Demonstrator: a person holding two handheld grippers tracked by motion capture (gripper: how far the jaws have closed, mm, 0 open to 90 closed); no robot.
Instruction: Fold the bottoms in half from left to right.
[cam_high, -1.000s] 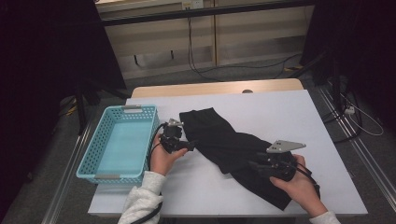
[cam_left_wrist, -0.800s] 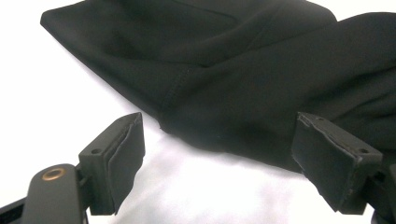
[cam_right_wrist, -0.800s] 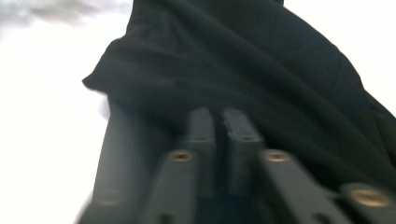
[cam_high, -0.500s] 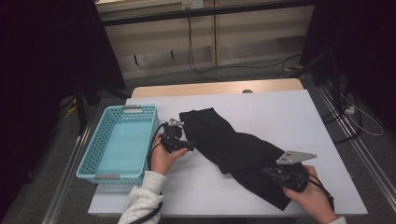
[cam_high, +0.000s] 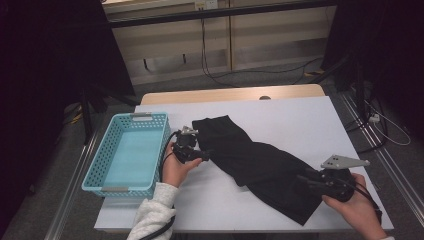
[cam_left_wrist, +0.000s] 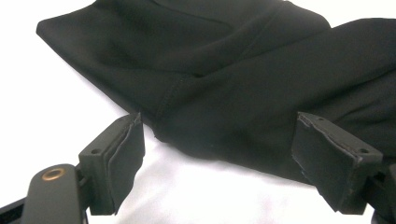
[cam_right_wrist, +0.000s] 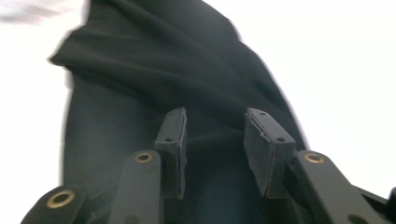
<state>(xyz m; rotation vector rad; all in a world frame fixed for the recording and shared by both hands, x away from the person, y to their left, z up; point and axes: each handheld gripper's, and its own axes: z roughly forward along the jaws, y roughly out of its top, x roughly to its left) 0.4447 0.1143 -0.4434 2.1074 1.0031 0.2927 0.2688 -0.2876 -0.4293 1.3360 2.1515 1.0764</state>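
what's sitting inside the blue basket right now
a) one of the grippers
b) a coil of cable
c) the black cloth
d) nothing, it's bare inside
d: in the high view the blue basket shows only its bare pale floor, while the black cloth lies spread on the white table to its right, with the left gripper at the cloth's near edge.
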